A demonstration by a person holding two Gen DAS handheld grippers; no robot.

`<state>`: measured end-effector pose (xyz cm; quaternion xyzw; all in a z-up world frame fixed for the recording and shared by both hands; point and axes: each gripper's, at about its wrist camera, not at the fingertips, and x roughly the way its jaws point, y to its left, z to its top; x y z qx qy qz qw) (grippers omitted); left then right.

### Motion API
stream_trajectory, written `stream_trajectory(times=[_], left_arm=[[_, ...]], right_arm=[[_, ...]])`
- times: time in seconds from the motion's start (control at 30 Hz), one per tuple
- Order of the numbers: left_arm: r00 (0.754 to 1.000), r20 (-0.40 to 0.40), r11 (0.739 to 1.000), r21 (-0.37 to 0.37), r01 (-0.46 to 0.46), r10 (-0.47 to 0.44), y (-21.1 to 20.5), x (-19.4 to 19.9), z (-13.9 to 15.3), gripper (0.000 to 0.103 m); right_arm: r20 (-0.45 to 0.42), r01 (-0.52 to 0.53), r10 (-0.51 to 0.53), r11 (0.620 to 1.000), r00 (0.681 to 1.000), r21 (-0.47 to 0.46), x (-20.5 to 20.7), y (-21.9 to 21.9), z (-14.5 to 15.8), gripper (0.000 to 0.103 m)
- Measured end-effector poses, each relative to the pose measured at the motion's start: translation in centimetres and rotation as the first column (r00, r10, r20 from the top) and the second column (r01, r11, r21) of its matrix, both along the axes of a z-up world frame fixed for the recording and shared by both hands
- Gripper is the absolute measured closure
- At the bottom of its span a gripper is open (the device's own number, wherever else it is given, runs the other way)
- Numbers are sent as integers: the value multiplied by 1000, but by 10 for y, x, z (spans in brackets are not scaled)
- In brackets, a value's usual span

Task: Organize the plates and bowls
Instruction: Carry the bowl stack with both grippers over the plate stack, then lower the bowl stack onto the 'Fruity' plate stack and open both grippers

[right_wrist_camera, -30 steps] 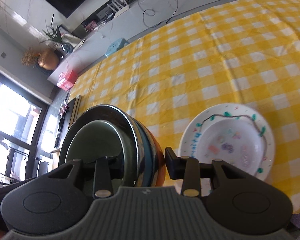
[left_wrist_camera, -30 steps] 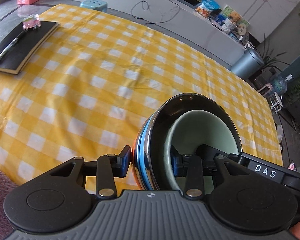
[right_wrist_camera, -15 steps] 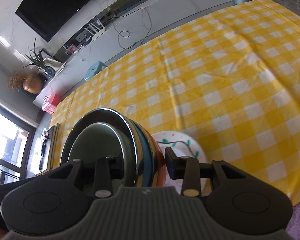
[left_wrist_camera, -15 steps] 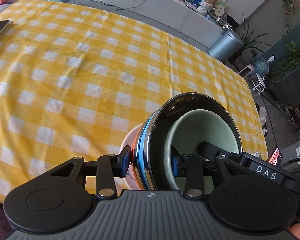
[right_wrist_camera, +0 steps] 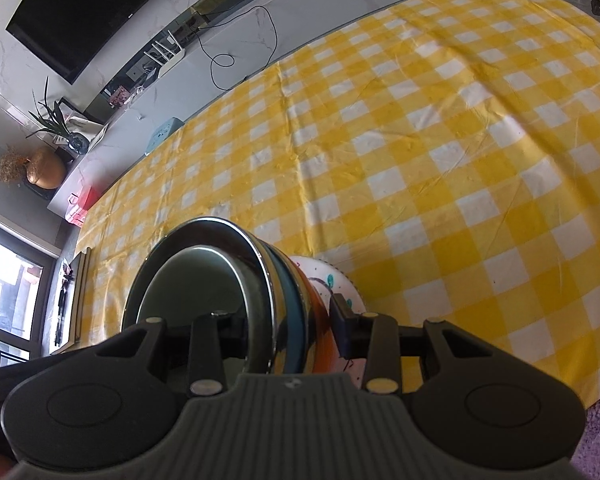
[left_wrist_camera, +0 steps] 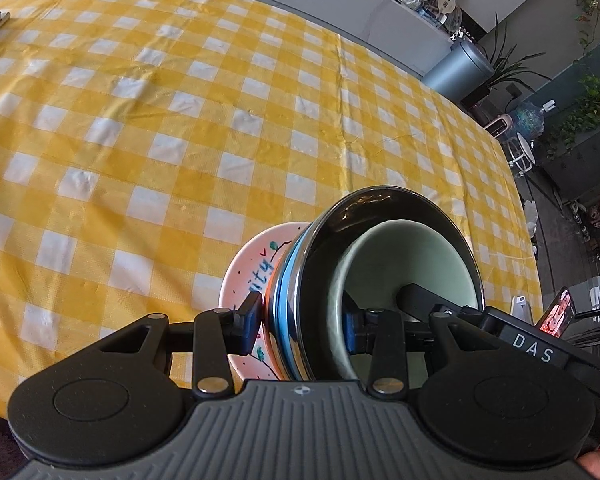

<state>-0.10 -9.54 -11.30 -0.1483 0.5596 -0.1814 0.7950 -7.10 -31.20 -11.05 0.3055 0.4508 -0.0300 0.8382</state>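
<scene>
Both grippers hold one stack of bowls (left_wrist_camera: pixel 380 280) by opposite sides of its rim. The left gripper (left_wrist_camera: pixel 300 326) has its jaws partly open and pressed on the stack wall, and the right gripper (right_wrist_camera: pixel 288 326) grips in the same way. A second ago only bare cloth lay under the stack; now the painted plate (left_wrist_camera: pixel 252 268) on the table (left_wrist_camera: pixel 180 120) sits right beneath it. The stack probably goes down onto this plate next.

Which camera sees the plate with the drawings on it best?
The left wrist view: the painted plate shows its rim, letters and a green dot beside the stacked bowls. The right wrist view shows only a sliver.
</scene>
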Motion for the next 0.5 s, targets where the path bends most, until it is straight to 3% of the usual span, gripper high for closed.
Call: stream_trajectory(times=[0.3,0.5], left_arm=[[999,36,1000,23,21,-22,-6,1,3,58],[999,39,1000,6,22,-22,-7,4,3,55]], right_arm=[[-8,8,-8,1000,1000,21,2,-2,-6,65],[3,-11,11,999,1000,-37,5,4,0,63]])
